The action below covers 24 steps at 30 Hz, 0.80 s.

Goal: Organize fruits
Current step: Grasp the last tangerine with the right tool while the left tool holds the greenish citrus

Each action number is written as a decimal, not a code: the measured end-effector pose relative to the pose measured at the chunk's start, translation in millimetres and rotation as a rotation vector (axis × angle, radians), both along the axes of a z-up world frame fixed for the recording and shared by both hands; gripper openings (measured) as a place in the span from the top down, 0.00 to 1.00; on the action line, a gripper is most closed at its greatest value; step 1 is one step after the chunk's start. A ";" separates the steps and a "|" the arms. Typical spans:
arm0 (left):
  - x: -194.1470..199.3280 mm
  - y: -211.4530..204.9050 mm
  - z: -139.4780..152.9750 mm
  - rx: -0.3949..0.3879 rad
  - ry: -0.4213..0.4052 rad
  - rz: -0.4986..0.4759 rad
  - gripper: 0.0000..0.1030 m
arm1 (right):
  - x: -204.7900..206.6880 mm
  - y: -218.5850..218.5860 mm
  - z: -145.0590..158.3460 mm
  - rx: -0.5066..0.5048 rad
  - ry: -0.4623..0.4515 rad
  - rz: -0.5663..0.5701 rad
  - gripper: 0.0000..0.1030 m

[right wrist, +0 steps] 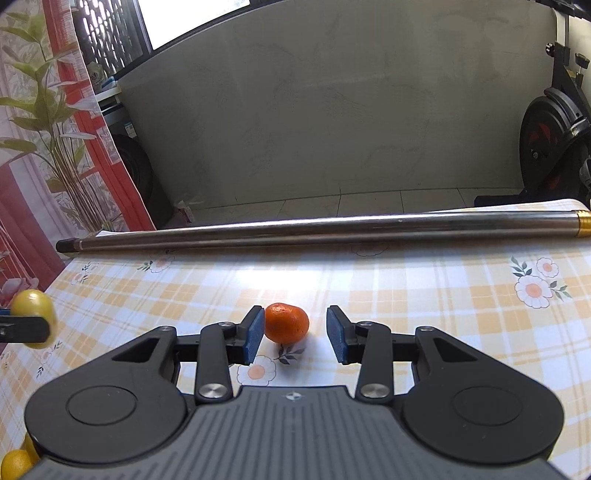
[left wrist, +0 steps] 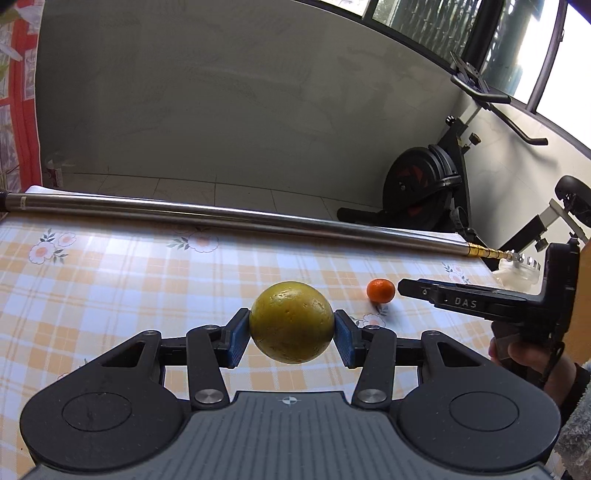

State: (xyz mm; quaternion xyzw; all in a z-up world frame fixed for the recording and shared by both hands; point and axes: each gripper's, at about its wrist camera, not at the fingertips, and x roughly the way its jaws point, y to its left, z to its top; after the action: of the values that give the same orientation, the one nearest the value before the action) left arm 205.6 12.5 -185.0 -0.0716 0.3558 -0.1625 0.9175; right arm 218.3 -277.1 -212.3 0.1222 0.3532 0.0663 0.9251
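A lived-in room at home

An exercise bike (left wrist: 428,184) stands on the tiled floor (left wrist: 192,188) by barred windows (left wrist: 424,18); a leaf-print curtain (right wrist: 40,129) hangs beside a worktop (right wrist: 424,295) under a floral checked cloth.

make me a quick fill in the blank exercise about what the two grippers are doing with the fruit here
1. The left gripper is shut on the round yellow-green ____.
2. The small orange tangerine sits between the ____ fingers of the right gripper.
3. A long ____ pole lies along the checked tablecloth's far edge.

Missing words: fruit; open; metal
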 end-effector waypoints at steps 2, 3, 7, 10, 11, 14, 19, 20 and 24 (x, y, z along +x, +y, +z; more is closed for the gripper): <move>-3.8 5.5 3.2 -0.007 -0.007 0.010 0.51 | 10.5 4.1 -6.1 -0.001 0.031 0.005 0.61; -5.8 7.0 4.9 -0.005 -0.012 0.012 0.51 | 14.7 6.4 -7.9 -0.009 0.043 0.004 0.60; -15.6 9.3 9.8 0.011 -0.038 0.015 0.51 | 24.2 14.3 -8.3 -0.024 0.046 0.020 0.59; -22.4 8.0 10.9 0.013 -0.043 0.017 0.51 | 31.8 22.7 -9.6 -0.046 0.061 0.045 0.59; -23.6 7.5 11.1 0.010 -0.041 0.017 0.51 | 32.5 24.4 -10.6 -0.050 0.068 0.051 0.59; -26.3 5.8 11.3 0.007 -0.045 0.018 0.51 | 36.2 30.1 -11.8 -0.054 0.079 0.065 0.59; -22.2 8.1 8.1 0.006 -0.033 0.018 0.51 | 37.2 34.8 -11.7 -0.064 0.087 0.078 0.59; -20.0 8.4 7.5 0.007 -0.029 0.019 0.51 | 36.9 34.6 -11.8 -0.065 0.090 0.077 0.59; -17.6 6.4 7.6 0.011 -0.021 0.020 0.51 | 37.7 35.5 -13.1 -0.061 0.101 0.075 0.59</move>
State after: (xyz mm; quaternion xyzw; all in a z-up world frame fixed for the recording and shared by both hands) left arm 188.1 18.9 -177.5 -0.0683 0.3463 -0.1518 0.9232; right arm 255.9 -241.6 -225.5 0.0838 0.4056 0.0836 0.9063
